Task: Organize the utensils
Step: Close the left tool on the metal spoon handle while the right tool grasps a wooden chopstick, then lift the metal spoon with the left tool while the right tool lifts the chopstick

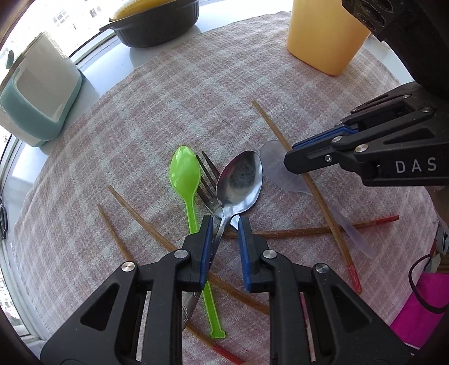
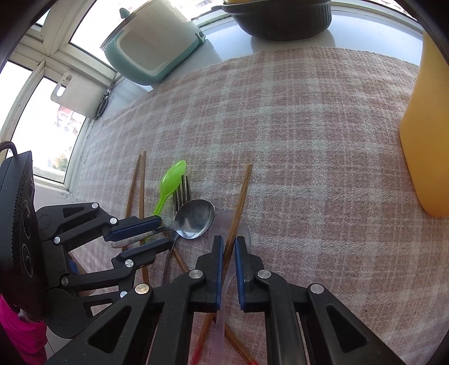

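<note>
A metal spoon (image 1: 240, 181) lies on the checked cloth, over a metal fork (image 1: 209, 182) and beside a green plastic spoon (image 1: 186, 179). My left gripper (image 1: 224, 224) is open, its jaws on either side of the metal spoon's neck. Several wooden chopsticks (image 1: 306, 182) with red ends lie scattered around. A clear plastic spoon (image 1: 280, 165) lies under one chopstick. My right gripper (image 2: 228, 243) is open, its jaws straddling that chopstick (image 2: 238, 202) above the clear spoon (image 2: 221, 221). The left gripper also shows in the right wrist view (image 2: 164, 231).
An orange cup (image 1: 325, 33) stands at the far right of the cloth (image 1: 182, 92). A dark pot (image 1: 157, 25) with a yellow lid and a teal-and-white container (image 1: 39, 92) stand at the back by the window. Something pink (image 1: 421, 303) is at the near right.
</note>
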`<action>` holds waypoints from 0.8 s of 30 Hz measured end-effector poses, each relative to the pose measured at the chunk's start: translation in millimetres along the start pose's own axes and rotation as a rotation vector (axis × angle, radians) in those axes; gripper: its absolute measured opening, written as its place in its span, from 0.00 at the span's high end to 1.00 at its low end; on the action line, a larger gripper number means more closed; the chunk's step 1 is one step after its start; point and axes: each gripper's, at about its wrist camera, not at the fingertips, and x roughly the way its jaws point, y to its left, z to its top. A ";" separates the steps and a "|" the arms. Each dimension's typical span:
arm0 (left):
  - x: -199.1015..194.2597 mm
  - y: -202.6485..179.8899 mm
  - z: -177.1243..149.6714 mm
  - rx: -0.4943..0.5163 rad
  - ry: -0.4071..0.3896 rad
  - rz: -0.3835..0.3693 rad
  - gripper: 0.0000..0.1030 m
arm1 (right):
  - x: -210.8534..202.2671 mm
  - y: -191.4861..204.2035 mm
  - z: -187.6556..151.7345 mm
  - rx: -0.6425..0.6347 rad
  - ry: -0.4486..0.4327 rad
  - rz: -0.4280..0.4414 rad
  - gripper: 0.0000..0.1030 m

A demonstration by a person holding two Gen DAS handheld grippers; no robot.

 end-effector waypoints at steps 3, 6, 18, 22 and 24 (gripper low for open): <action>0.5 4.1 0.4 -0.004 0.014 -0.005 0.85 | -3.3 -2.9 -1.7 0.002 -0.002 0.005 0.94; 3.2 2.6 -4.4 0.028 0.044 0.005 0.85 | -5.8 -3.3 -2.8 -0.003 -0.004 0.015 0.94; 11.8 4.1 1.4 0.001 0.055 -0.008 0.93 | -0.5 -2.1 -4.0 -0.012 0.013 0.013 0.92; 11.1 10.1 -1.4 -0.056 0.033 -0.034 0.96 | 2.0 -0.8 -4.5 -0.012 0.026 0.015 0.89; 9.4 13.7 -4.7 -0.087 0.018 -0.048 0.96 | 4.1 -0.1 -3.2 -0.013 0.030 0.013 0.89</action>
